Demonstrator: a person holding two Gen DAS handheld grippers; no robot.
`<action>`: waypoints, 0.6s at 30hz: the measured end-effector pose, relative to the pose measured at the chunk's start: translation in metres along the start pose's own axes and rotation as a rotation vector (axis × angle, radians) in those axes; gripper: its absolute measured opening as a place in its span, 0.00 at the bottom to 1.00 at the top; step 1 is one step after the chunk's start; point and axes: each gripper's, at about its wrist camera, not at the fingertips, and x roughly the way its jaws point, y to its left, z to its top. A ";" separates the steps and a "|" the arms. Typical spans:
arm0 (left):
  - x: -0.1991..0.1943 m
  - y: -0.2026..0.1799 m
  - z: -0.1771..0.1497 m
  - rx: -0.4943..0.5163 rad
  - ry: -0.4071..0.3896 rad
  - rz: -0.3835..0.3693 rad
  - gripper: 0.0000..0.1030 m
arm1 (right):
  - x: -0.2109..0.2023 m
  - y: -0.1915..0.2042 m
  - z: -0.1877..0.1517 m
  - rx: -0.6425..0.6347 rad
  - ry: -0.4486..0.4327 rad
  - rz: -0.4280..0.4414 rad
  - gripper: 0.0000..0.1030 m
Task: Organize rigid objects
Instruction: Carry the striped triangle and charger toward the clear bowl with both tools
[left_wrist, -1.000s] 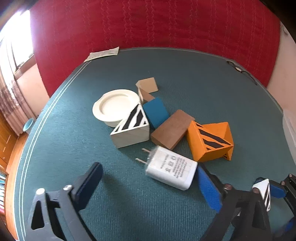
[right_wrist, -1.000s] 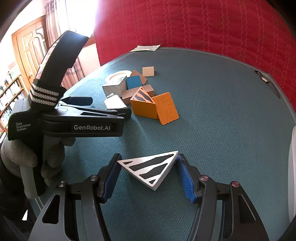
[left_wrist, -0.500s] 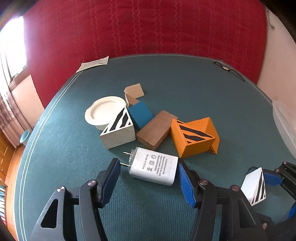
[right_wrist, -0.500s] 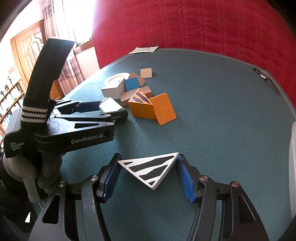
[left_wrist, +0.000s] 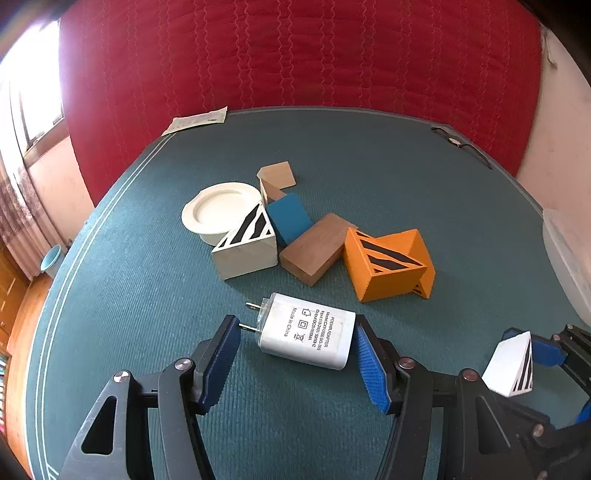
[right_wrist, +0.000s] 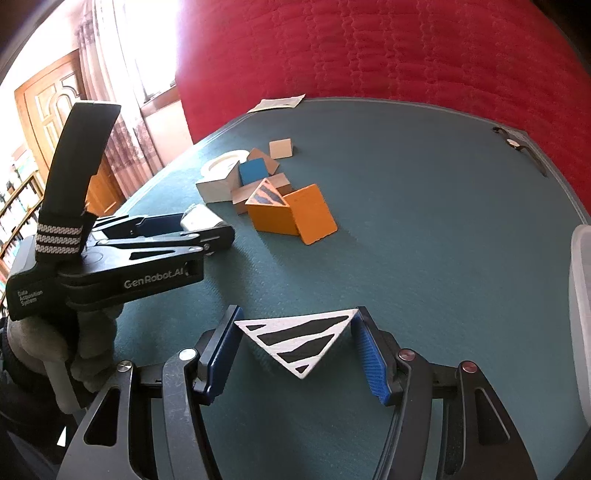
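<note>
My left gripper (left_wrist: 295, 339) is shut on a white power adapter (left_wrist: 304, 334), its pads against the prong end and the rear end, just above the teal table (left_wrist: 147, 369). My right gripper (right_wrist: 295, 332) is shut on a white triangular block with black stripes (right_wrist: 297, 338), which also shows in the left wrist view (left_wrist: 511, 365). Farther back lies a pile: a white striped wedge (left_wrist: 247, 245), a blue block (left_wrist: 290, 219), a brown block (left_wrist: 314, 249), an orange striped wedge (left_wrist: 388, 264), a tan block (left_wrist: 277, 177) and a white dish (left_wrist: 218, 210).
A clear plastic bin (left_wrist: 565, 258) stands at the table's right edge, and it also shows in the right wrist view (right_wrist: 580, 314). A paper slip (left_wrist: 195, 120) lies at the far left corner. A red quilted wall rises behind the table. A small dark strap (left_wrist: 458, 142) lies far right.
My left gripper has closed from wide open onto the power adapter and lifted it toward me. My right gripper keeps its hold on the striped triangle.
</note>
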 end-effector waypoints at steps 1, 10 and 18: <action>-0.002 -0.001 0.000 0.003 -0.003 -0.001 0.62 | -0.002 -0.001 0.000 0.003 -0.005 -0.003 0.59; -0.012 -0.011 -0.002 0.029 -0.026 -0.009 0.62 | -0.021 -0.013 0.006 0.037 -0.058 -0.030 0.59; -0.019 -0.019 -0.004 0.042 -0.033 -0.026 0.62 | -0.039 -0.030 0.012 0.078 -0.107 -0.074 0.59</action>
